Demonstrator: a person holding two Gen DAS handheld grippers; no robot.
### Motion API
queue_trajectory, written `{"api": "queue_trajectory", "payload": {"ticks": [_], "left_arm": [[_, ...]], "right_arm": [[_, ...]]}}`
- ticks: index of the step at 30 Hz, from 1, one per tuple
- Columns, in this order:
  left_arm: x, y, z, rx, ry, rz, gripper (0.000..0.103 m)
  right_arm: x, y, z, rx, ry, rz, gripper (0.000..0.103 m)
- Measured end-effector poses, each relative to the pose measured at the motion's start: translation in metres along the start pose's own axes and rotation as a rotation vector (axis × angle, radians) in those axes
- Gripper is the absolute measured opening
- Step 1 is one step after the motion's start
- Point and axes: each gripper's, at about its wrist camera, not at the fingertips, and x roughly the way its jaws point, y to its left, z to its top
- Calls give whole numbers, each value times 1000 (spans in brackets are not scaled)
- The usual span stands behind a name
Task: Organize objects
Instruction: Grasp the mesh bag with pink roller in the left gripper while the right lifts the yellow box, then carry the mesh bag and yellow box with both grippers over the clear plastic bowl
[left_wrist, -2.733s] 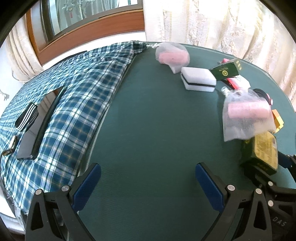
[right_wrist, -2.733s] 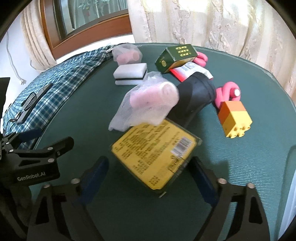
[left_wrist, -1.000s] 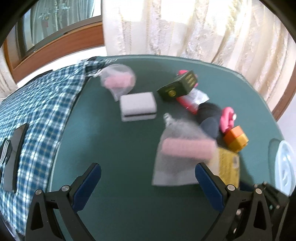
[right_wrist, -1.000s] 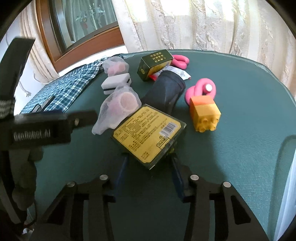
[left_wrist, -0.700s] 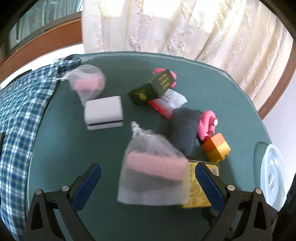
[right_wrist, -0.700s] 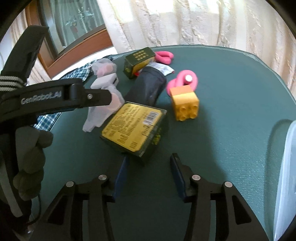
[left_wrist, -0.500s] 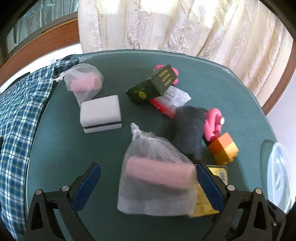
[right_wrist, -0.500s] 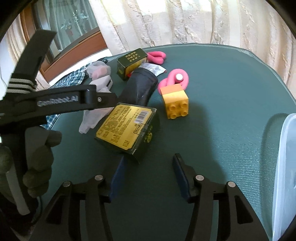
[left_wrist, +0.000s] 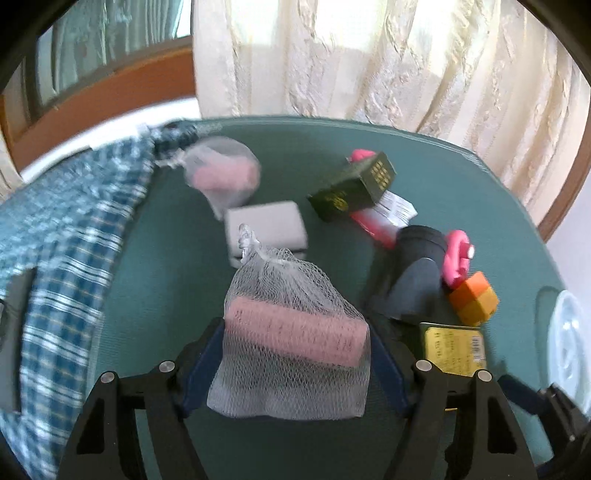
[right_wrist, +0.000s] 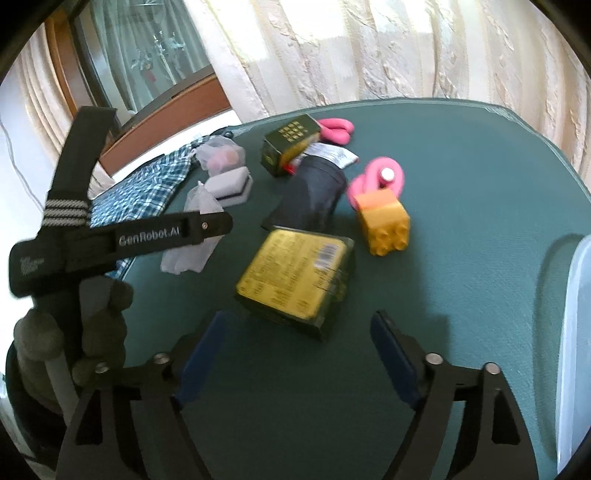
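Left gripper (left_wrist: 295, 363) closing around mesh bag with pink roller (left_wrist: 295, 332). Right gripper (right_wrist: 299, 354) opening, empty, just short of yellow-labelled box (right_wrist: 295, 280) mid-table (right_wrist: 480, 177).

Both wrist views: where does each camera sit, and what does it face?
Left wrist: on the left gripper, looking down on the white mesh bag with a pink roller between its closing jaws.
Right wrist: on the right gripper, jaws opening, facing the yellow-labelled dark green box; gloved left hand shows.
Shared: bag, box, orange-yellow toy brick.
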Motion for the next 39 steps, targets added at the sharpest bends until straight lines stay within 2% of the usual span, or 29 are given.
{"api": "queue_trajectory", "payload": {"ticks": [4,10,12,14,17,22,27,39], "left_arm": [[-14,9,-3,7,-34,32,77],[-17,19,-7,-16,-36,36,77],[-17,22,-9,-22,-32,35,77],[-17,22,-9,-24,-29,33,77],[-16,19,-10,-23,-21,26,77],[-18,9,-12,-9,-17,22,77],[-22,-2,-14,8,-19,20,77],[-34,-44,-18,83,-33,5,77]], "right_arm": [[18,13,9,2,16,-40,91],[43,21,14,7,45,-126,90],[46,19,13,15,54,-143,86],[45,17,12,7,50,-163,78],[41,13,11,9,50,-161,78],[32,10,5,12,47,-133,77],[7,3,-2,21,5,-101,77],[-50,-41,-12,111,-82,-135,77]]}}
